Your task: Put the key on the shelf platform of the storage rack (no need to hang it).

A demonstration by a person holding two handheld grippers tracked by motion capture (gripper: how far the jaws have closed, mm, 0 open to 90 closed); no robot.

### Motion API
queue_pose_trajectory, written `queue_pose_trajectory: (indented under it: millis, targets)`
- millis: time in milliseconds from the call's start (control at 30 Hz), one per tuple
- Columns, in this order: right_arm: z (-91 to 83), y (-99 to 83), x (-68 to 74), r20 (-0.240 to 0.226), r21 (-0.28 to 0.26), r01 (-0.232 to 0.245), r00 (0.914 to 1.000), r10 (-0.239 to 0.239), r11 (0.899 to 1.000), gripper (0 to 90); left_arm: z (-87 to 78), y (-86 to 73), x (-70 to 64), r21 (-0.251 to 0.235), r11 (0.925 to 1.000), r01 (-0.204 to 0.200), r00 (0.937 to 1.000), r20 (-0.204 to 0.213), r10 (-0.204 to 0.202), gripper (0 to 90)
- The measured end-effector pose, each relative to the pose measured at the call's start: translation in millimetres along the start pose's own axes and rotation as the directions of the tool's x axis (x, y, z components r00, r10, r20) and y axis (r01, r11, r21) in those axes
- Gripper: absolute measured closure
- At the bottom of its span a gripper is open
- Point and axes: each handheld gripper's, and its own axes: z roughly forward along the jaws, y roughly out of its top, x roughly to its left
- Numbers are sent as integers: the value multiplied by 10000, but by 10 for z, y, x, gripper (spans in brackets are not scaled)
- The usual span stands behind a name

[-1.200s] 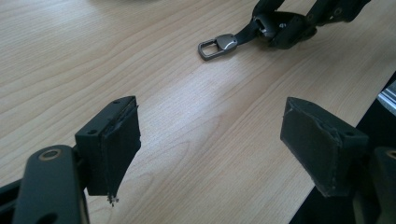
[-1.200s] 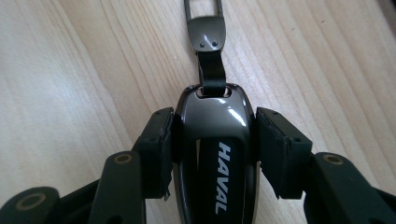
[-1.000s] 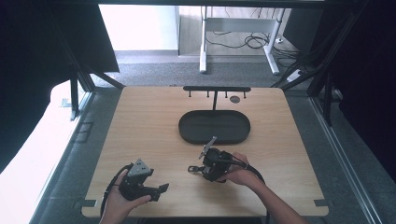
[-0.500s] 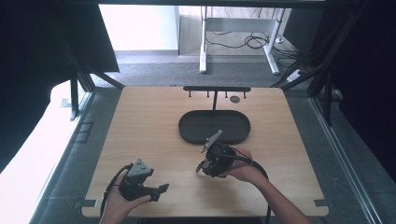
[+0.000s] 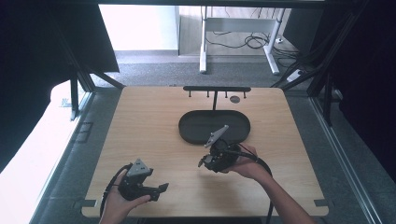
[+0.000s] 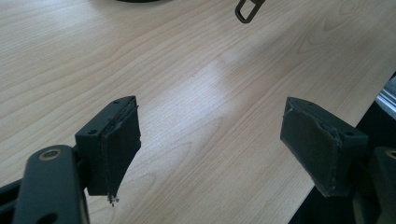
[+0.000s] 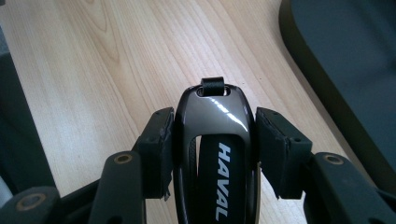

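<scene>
The right tool (image 7: 212, 140) grips a HAVAL key fob (image 7: 215, 154) beside the dark tray (image 5: 214, 127) (probably its destination); the left tool (image 6: 210, 154) gapes empty.

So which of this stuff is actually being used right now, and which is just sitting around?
In use:
- right gripper, jaws clamped on a glossy black HAVAL key fob
- likely the black oval tray just beyond it

Lying about or idle:
- left gripper, jaws open and holding nothing
- black hook rack at the table's far edge
</scene>
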Motion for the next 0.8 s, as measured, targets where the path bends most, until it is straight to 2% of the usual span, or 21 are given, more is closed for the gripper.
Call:
queue_pose_trajectory:
  millis: [400,800]
  targets:
    - [-84,26,-91,131,-214,-36,9999,39,9998,501,22,-4,0,106,9999,-70,10000,18,70,204]
    - [-146,55,-228,307,-378,-332,9989,343,9987,501,57,-10,-13,261,9996,-132,9999,52,130,205]
